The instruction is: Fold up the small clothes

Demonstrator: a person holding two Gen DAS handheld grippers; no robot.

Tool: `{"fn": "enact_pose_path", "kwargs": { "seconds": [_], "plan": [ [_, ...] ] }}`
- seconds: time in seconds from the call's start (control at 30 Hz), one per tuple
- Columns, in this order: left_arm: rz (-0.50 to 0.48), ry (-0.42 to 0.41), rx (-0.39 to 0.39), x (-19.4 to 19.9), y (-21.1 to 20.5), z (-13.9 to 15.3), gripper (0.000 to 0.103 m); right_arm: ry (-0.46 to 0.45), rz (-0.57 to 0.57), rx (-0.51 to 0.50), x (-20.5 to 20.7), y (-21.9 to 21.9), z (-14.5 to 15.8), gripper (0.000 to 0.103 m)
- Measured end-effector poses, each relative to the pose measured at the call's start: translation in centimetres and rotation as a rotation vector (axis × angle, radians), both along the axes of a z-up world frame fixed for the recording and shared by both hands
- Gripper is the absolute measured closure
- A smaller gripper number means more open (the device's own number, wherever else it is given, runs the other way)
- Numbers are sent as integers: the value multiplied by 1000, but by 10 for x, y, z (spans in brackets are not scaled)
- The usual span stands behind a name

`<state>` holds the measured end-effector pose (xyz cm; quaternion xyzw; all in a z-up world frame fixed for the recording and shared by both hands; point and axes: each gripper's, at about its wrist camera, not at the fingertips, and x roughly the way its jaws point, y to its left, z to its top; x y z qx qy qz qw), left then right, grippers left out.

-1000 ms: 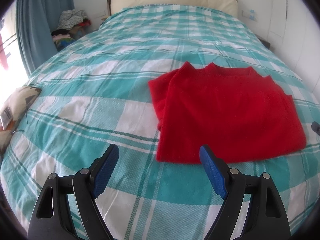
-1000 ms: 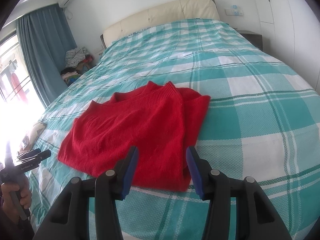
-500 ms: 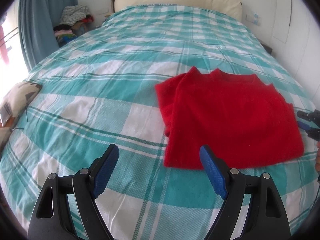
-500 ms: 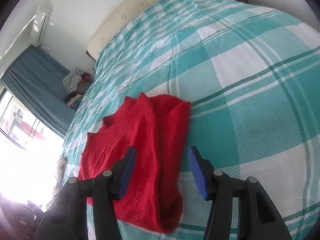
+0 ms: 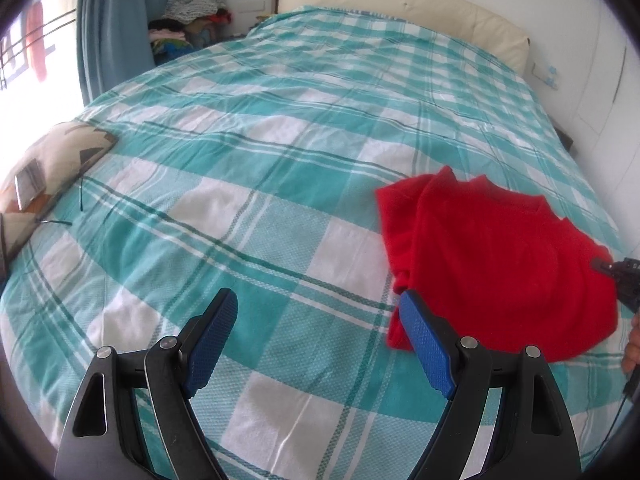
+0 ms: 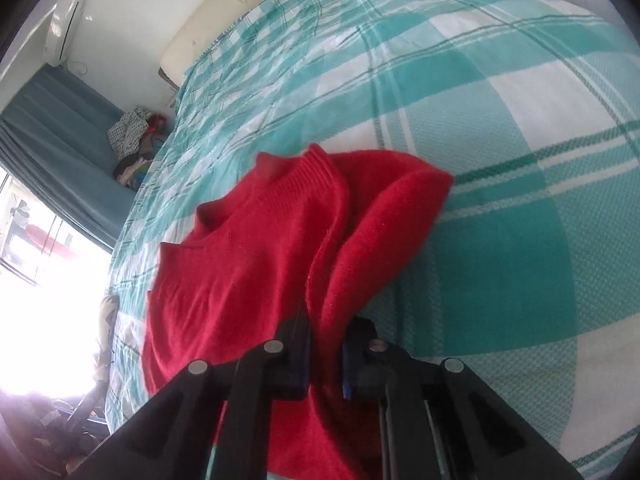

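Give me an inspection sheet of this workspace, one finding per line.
Surface: bed with teal and white checked cover, lightly wrinkled.
Job's things: one red sweater, partly folded, its near edge bunched and lifted in the right wrist view.
Clutter: patterned cushion at the bed's edge; pile of clothes beside the headboard.
Grippers: left gripper open above bare cover, jaws wide, nothing between them; right gripper closing, sweater fabric between its jaws.
Cables: thin dark cord beside the cushion.
Surroundings: blue curtain, bright window, cream headboard, white walls.

Right gripper (image 6: 324,354) closing, now pinching sweater (image 6: 248,280).
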<state>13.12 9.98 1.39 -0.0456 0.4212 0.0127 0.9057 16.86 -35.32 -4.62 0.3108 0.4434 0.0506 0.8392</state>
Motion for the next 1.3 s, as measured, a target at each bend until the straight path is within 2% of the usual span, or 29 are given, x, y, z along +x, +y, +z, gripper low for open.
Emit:
{"fn": "enact_pose_path", "kwargs": {
  "seconds": [0.13, 0.27, 0.47, 0.6, 0.63, 0.73, 0.83, 0.87, 0.9, 0.97, 1.03, 1.1, 1.13, 1.2, 1.3],
  "plan": [
    [43, 12, -60, 3, 19, 1, 18, -22, 96, -48, 26, 54, 48, 92],
    [68, 14, -58, 4, 27, -1, 18, 3, 173, -102, 54, 128, 60, 92],
    [82, 27, -42, 5, 36, -4, 18, 17, 275, -159, 76, 230, 38, 92],
    [84, 37, -49, 6, 41, -5, 18, 44, 300, -223, 84, 269, 15, 92],
    [84, 37, -51, 6, 42, -4, 18, 58, 311, -217, 84, 272, 9, 86],
    [89, 36, -64, 6, 45, -4, 18, 103, 365, -90, 82, 280, -2, 70],
    [92, 44, -93, 6, 51, -5, 18, 92, 448, 133, 75, 283, 7, 70],
    [94, 47, -102, 6, 52, -5, 18, 77, 474, 191, 72, 282, 14, 69],
    [96, 48, -111, 6, 54, -6, 18, 51, 488, 203, 69, 280, 23, 68],
    [96, 51, -120, 6, 54, -7, 18, -12, 488, 113, 62, 275, 46, 68],
    [92, 53, -124, 5, 52, -6, 18, -72, 450, -74, 56, 265, 61, 68],
    [83, 51, -124, 4, 48, -6, 18, -83, 417, -249, 53, 260, 60, 68],
    [79, 50, -121, 4, 47, -5, 18, -69, 428, -298, 52, 261, 52, 68],
    [75, 46, -116, 2, 45, -5, 18, -29, 472, -333, 48, 269, 30, 68],
    [77, 46, -112, 2, 44, -5, 18, -10, 538, -326, 34, 291, -4, 69]
  ]
}}
